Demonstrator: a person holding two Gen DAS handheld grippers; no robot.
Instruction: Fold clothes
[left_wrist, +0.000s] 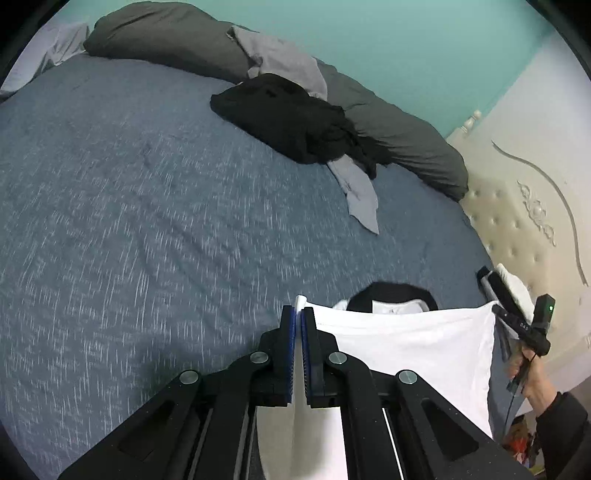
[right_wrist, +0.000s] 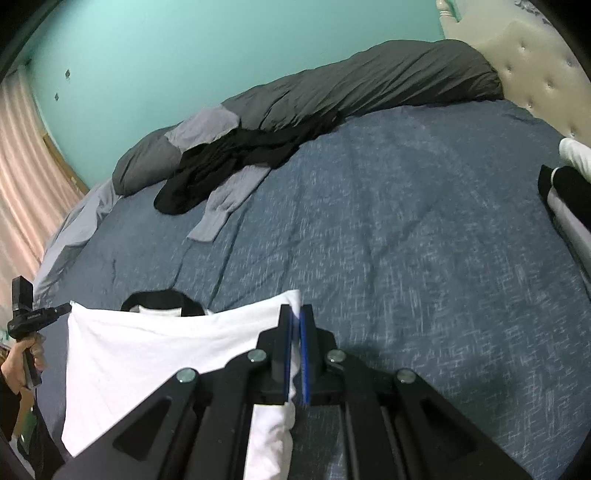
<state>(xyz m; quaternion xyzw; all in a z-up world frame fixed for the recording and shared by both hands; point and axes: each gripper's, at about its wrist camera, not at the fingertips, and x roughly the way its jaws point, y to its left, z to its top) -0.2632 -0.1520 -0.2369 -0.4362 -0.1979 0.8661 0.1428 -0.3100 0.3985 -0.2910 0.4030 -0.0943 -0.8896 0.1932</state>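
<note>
The left gripper (left_wrist: 298, 314) and right gripper (right_wrist: 296, 312) each clench a top corner of the white shirt (left_wrist: 413, 343), stretched between them above the blue bedspread (left_wrist: 147, 206). A heap of dark clothes (left_wrist: 295, 118) lies well beyond the shirt, against the grey duvet roll (left_wrist: 406, 136).

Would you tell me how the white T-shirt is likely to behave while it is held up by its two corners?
The white T-shirt is probably floppy: it hangs between the left gripper and right gripper, dipping slightly. It likely weighs little, since thin pinches hold it. It may swing.
</note>
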